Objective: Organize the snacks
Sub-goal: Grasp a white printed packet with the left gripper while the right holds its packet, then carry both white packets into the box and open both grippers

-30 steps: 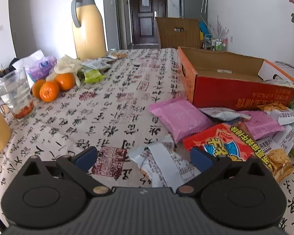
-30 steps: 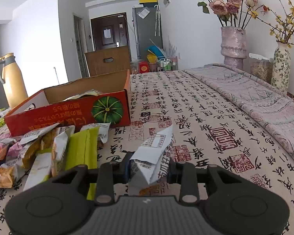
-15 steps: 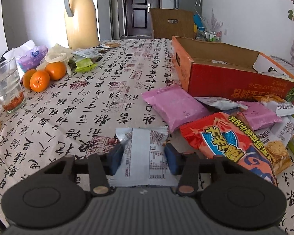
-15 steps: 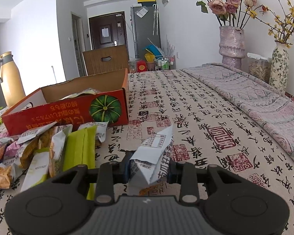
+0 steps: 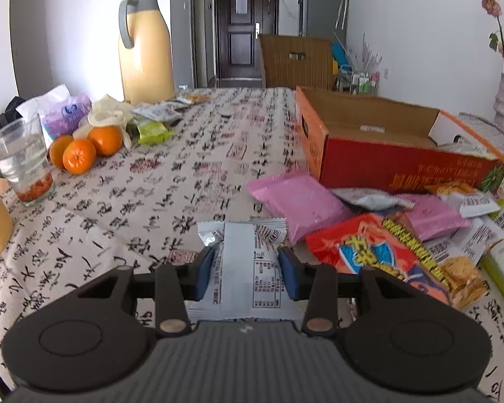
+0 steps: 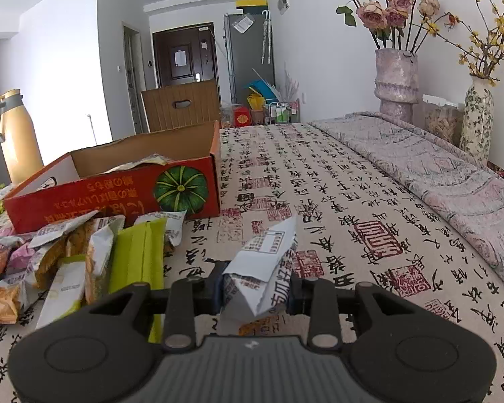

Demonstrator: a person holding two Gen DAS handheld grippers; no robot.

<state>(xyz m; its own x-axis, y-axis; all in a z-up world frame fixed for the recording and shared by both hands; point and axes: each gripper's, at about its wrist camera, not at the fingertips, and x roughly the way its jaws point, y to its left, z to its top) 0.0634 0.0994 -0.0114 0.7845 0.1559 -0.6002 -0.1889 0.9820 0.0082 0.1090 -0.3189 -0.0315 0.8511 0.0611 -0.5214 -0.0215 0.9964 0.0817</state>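
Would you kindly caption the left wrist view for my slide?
Left gripper closing on a white snack packet beside the snack pile and open red box.

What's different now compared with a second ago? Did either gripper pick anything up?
The left gripper, wide open a second ago, moved forward over the white snack packet and its jaws are closing on it, with the blue pads at its sides. The right gripper did not move and stays clamped on its crumpled white packet. The orange cardboard box and the snack pile stayed put.
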